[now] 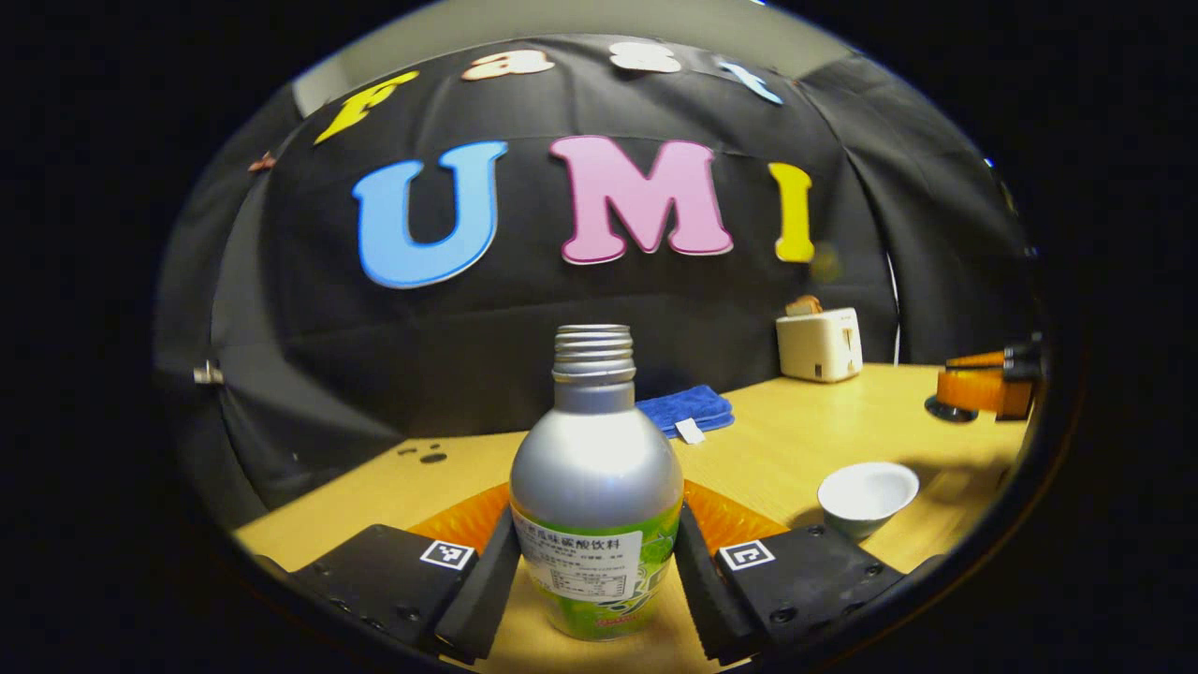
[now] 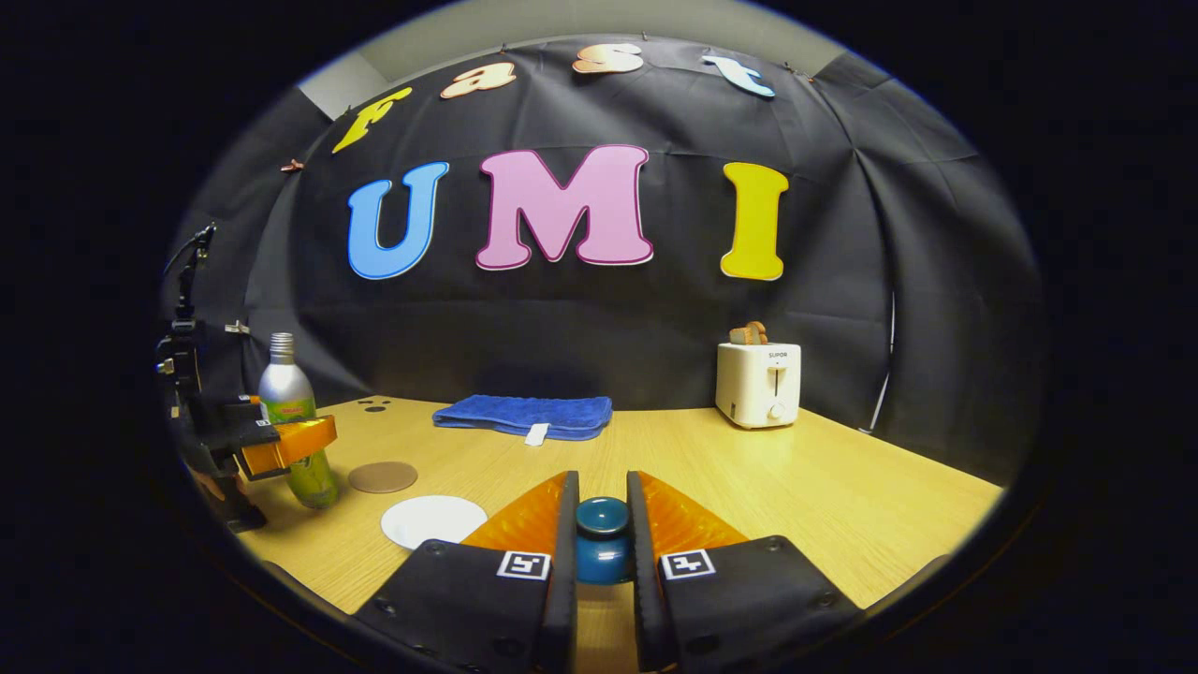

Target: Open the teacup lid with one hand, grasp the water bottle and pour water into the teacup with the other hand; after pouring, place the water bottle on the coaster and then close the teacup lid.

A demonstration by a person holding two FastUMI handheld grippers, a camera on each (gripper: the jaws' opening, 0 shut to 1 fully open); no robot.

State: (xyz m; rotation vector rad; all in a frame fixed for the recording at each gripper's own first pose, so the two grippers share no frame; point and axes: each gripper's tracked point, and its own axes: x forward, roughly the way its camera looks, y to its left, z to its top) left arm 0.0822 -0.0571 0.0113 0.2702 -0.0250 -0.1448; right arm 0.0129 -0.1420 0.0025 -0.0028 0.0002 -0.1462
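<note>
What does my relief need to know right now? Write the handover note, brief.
Left gripper: fingers clamped on the water bottle, upright, uncapped.
Right gripper: fingers shut on the blue lid knob, holding the teacup lid off the cup.
Teacup: open on the table, looks empty.
Coaster: bare, beside the bottle, behind a white disc.
Done: lid off, bottle grasped.
Left: pour, set bottle on coaster, close lid.
</note>
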